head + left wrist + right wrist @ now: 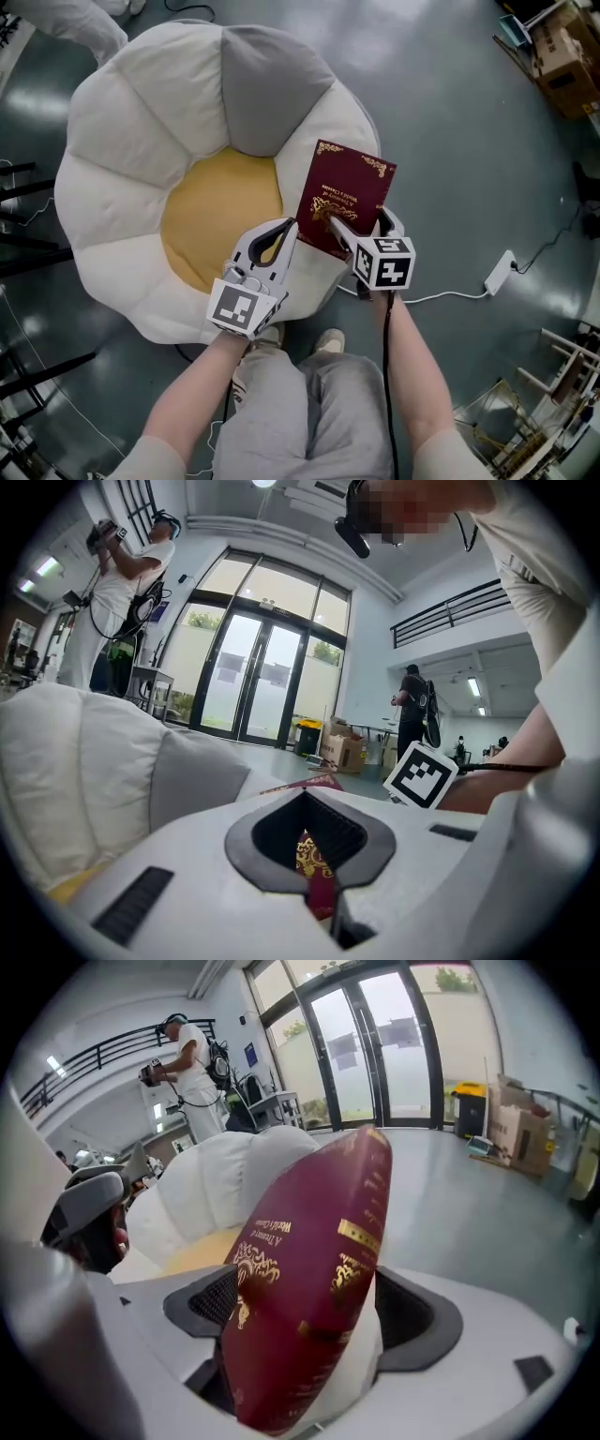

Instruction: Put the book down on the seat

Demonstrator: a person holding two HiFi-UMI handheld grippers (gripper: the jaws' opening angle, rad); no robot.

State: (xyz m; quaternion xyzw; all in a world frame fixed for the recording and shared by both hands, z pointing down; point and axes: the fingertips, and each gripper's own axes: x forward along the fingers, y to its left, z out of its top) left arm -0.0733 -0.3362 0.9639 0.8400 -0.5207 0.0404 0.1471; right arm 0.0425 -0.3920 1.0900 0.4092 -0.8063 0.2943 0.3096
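Note:
The seat [103, 159] is a flower-shaped cushion with white petals, one grey petal and a yellow centre [220, 216]. A dark red book [347, 192] with gold print lies tilted on the right-hand petal. My right gripper [359, 223] straddles its near corner. In the right gripper view the book [309, 1288] stands between the jaws, with dark pad showing on both sides of it, so the gripper is open. My left gripper [289, 227] hovers just left of the book over the cushion's front. It is shut, its tips meeting with nothing held.
Grey floor surrounds the seat. A white power strip [499, 272] with its cable lies to the right, cardboard boxes [562, 56] sit at the top right, and black stand legs [23, 253] are on the left. My shoes [328, 342] are at the cushion's front edge. A person in white [192, 1063] stands beyond the seat.

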